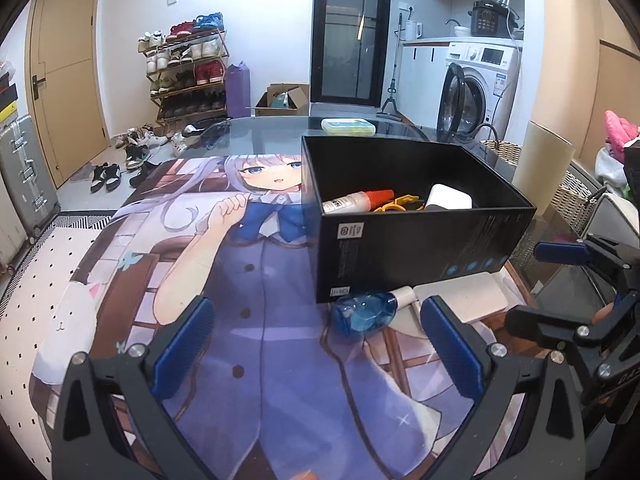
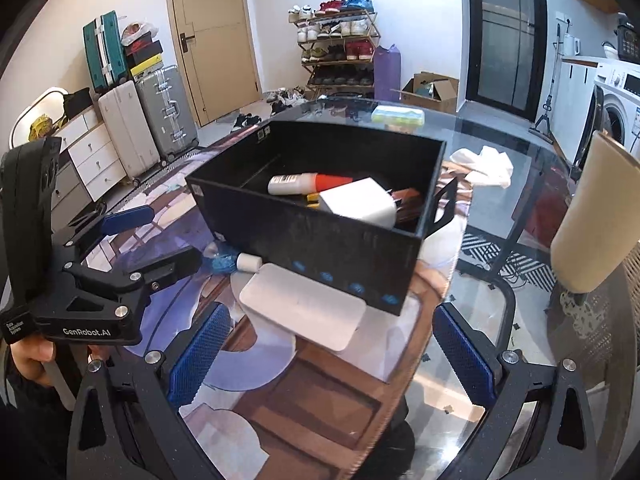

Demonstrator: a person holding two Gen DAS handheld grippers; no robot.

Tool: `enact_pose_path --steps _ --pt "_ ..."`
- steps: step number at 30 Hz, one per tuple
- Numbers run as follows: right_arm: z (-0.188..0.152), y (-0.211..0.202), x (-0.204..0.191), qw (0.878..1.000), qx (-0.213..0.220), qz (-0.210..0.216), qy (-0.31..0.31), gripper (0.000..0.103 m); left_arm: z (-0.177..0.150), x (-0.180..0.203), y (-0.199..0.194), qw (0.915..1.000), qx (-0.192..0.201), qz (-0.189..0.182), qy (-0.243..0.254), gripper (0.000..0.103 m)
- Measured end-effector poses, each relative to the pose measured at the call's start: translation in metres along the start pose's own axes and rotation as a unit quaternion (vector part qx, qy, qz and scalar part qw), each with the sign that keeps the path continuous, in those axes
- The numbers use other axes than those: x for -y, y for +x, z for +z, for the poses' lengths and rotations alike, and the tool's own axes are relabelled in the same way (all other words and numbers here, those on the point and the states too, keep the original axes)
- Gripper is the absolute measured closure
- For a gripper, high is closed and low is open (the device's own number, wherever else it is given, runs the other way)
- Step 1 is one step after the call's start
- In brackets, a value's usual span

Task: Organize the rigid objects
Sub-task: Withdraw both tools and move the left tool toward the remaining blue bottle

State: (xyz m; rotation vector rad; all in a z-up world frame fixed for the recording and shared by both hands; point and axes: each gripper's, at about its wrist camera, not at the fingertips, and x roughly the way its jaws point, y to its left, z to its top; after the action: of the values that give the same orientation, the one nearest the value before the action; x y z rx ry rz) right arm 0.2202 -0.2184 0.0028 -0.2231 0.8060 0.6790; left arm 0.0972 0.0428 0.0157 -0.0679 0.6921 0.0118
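Left wrist view, mat: a printed mat covers the near bench, filling the left and centre of the frame; its left part is bare.
Left tongs: the left tongs stand spread wide at the bottom centre, nothing between the blue pads, hanging over open mat.
Spray bottle: a blue spray bottle lies on its side just ahead of the right pad, its long axis running left to right, white cap toward the right, close against the near wall of the box.
White block: a flat white block lies just right of the bottle's cap, at the box's near right corner.
Box: an open black box sits right of centre, its long axis running toward the far right; inside lie a white tube with an orange cap, a yellow piece and a white adapter.
Bench edge: the glass bench curves round beyond the box, bare but for a green case.
Right wrist view, right tongs: the right tongs are spread too, empty, low in the frame, with the white block just ahead of them.
Room on the right: bare glass lies right of the box, with a crumpled white cloth at upper right.
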Motion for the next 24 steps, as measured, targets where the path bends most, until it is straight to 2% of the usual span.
enact_pose_path --steps 3,7,17,24 --pt "0.001 0.007 -0.004 1.000 -0.009 -0.005 -0.002 0.000 -0.001 -0.003 0.000 0.9999 0.002 0.013 0.010 0.000" --pt "0.001 0.018 -0.010 1.000 -0.023 -0.009 -0.008 0.000 -0.003 -0.007 0.002 0.9998 -0.005 0.011 0.015 0.000" --pt "0.007 0.043 -0.024 0.998 -0.051 -0.016 -0.018 0.000 -0.006 -0.020 0.005 0.9998 -0.011 -0.013 -0.007 0.000" --pt "0.010 0.056 -0.031 0.997 -0.067 -0.038 -0.019 0.000 -0.006 -0.026 0.007 0.9994 -0.016 -0.019 -0.023 0.000"
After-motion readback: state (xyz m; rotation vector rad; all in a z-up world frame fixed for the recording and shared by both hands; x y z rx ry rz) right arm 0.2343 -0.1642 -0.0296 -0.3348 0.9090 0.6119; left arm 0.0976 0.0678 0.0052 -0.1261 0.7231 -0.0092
